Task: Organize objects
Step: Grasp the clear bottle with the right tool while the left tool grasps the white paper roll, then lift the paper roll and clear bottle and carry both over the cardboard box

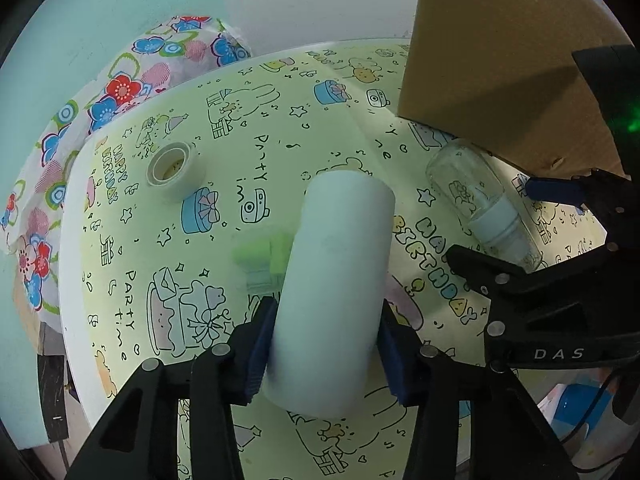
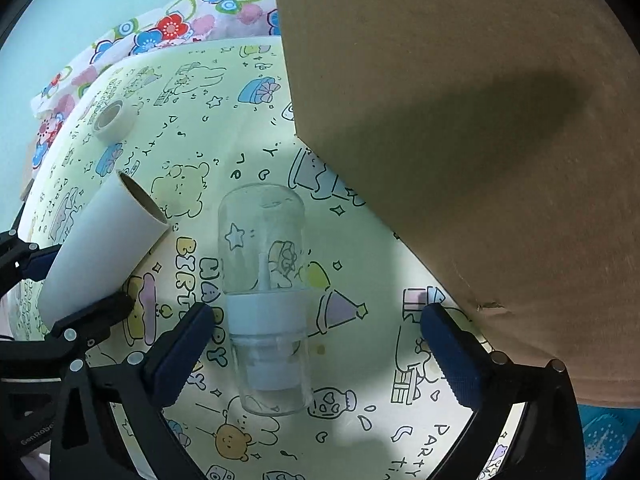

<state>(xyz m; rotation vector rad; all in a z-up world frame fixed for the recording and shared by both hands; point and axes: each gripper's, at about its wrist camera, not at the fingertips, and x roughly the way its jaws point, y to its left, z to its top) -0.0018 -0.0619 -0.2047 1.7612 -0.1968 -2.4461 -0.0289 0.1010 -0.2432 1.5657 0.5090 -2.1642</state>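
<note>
Left gripper [image 1: 324, 354] jaws clamp a white roll [image 1: 334, 292]; right gripper [image 2: 316, 350] jaws gape around a clear bottle [image 2: 266, 296].

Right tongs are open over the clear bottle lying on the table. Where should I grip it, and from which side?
Grip the bottle at its white collar, coming straight down from above with the right tongs. It lies flat, its length running between the fingers, so they would close across its width. The collar probably slips less than the bare glass. The cardboard box stands close on one side, so keep that finger clear of it.

Table [image 1: 76, 240] with birthday-print cover, tape roll [image 1: 173, 168], clear bottle [image 2: 266, 300], cardboard box [image 2: 460, 120], white roll [image 1: 332, 292]
</note>
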